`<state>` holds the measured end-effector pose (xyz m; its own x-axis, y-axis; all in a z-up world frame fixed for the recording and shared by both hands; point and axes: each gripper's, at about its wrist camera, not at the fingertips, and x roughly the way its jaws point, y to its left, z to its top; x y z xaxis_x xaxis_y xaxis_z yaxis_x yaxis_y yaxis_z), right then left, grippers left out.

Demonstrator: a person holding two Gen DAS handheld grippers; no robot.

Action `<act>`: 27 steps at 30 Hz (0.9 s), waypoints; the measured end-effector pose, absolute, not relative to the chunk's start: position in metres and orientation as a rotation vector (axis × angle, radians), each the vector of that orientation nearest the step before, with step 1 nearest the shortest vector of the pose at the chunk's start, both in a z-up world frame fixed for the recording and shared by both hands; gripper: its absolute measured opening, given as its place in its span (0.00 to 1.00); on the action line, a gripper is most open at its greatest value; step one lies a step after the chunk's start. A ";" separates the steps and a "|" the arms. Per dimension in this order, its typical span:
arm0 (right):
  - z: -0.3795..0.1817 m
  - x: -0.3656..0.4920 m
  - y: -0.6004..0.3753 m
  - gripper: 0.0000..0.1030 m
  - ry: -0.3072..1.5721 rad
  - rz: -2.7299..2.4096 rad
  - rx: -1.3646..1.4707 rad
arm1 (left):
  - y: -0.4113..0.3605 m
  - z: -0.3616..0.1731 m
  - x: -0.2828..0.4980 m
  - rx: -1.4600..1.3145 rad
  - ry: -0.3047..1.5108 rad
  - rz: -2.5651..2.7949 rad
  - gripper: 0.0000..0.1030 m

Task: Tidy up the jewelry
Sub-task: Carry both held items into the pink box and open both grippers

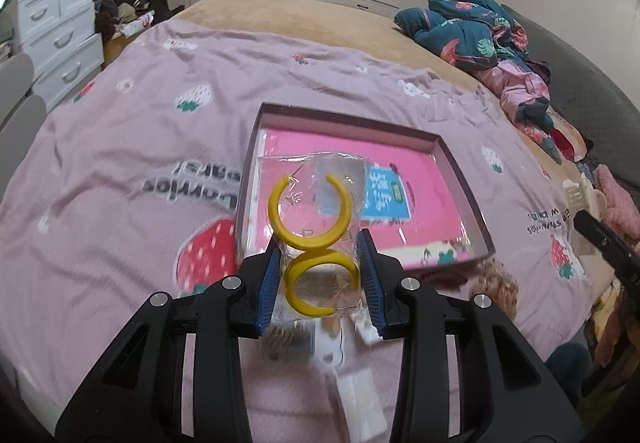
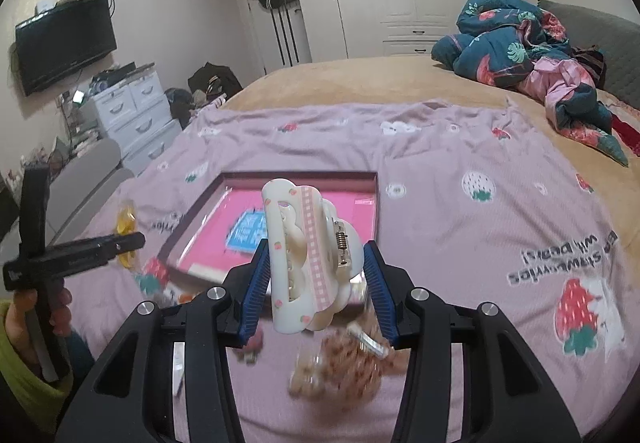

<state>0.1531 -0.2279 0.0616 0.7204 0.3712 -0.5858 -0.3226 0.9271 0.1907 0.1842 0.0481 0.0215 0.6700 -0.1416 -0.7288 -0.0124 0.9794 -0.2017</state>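
L gripper [image 1: 320, 263] clenched earring bag [image 1: 316, 211] by its slippery film; could slide out short of box [image 1: 464, 171] ahead. R gripper [image 2: 316, 279] grasped hair claw [image 2: 304, 255], might twist.

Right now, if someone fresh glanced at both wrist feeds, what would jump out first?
The bagged yellow hoop earrings, bright against the pink bedspread, held between the left gripper's blue pads just short of the open pink-lined box. In the right wrist view, a cream hair claw clip with a pink checked stripe stands clamped in the right gripper, near that same box.
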 end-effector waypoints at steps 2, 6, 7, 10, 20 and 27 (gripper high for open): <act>0.066 0.165 -0.227 0.44 0.664 0.379 0.089 | 0.046 0.023 0.196 -0.192 0.835 -0.076 0.28; 0.070 0.191 -0.223 0.44 0.677 0.379 0.118 | 0.043 0.018 0.220 -0.181 0.846 -0.077 0.28; 0.069 0.198 -0.220 0.44 0.681 0.377 0.113 | 0.042 0.017 0.224 -0.178 0.848 -0.076 0.28; 0.065 0.212 -0.212 0.44 0.697 0.378 0.104 | 0.041 0.006 0.241 -0.168 0.872 -0.067 0.28; 0.019 0.252 -0.182 0.44 0.809 0.374 0.056 | 0.038 -0.038 0.271 -0.118 0.974 -0.068 0.28; -0.014 0.264 -0.171 0.44 0.875 0.357 0.044 | 0.033 -0.046 0.271 -0.095 0.994 -0.079 0.28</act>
<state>0.2637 -0.1707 -0.0140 0.5856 0.3237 -0.7432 -0.2878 0.9401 0.1828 0.2711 0.0335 -0.0464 0.5427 -0.1104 -0.8327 0.0233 0.9929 -0.1164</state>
